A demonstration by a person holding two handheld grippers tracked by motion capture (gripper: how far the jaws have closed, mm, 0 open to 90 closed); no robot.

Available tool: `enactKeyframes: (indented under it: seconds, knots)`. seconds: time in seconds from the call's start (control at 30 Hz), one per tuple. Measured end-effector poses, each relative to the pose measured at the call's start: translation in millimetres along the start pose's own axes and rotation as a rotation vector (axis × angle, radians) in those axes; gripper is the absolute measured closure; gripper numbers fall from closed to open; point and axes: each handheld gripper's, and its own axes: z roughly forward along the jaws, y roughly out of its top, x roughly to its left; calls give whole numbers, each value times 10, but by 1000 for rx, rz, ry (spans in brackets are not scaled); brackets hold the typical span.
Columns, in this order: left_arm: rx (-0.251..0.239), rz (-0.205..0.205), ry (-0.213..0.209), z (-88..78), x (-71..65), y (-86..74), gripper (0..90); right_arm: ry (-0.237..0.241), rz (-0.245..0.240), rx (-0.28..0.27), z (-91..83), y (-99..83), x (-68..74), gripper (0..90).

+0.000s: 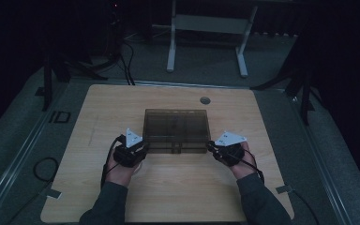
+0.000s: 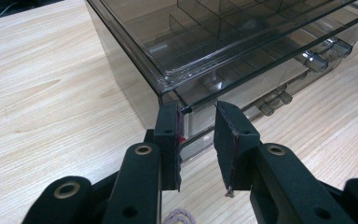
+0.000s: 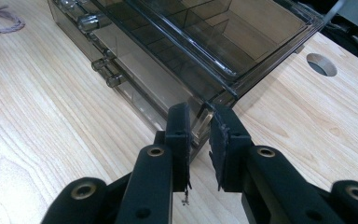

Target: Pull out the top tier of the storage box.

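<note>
Evidently the work is at its grasping stage. A smoke-tinted clear organiser box (image 1: 176,124) stands on the wooden table (image 1: 168,192), squarely ahead of both claws, and each gripper is set at one of its near corners.

The right gripper (image 3: 199,112) is closed on the near right corner: the clear corner wall is pinched between its two pads. The left gripper (image 2: 198,112) straddles the near left corner. One pad lies against the corner edge, while the other appears to stand just clear of the front wall, so this grip is judged not yet closed, though the smoky plastic makes the contact hard to read.

Done so far: both claws are placed and one hold is secured. Left to do: the left hold is to be completed and the box lifted or shifted; it is not yet raised from the table. Its drawers, marked by clear knobs (image 2: 314,60) between the two claws, are shut.

No brand or label is seen on the box. The only legible writing is "ID" (image 1: 59,117), marked on the floor beyond and to the left of the left claw.
</note>
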Motion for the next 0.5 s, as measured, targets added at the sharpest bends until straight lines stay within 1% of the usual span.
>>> enactKeyframes:
  seconds: [0.5]
  knots:
    - [8, 2, 4, -43, -23, -20, 717, 7, -6, 7, -32, 1, 32, 780]
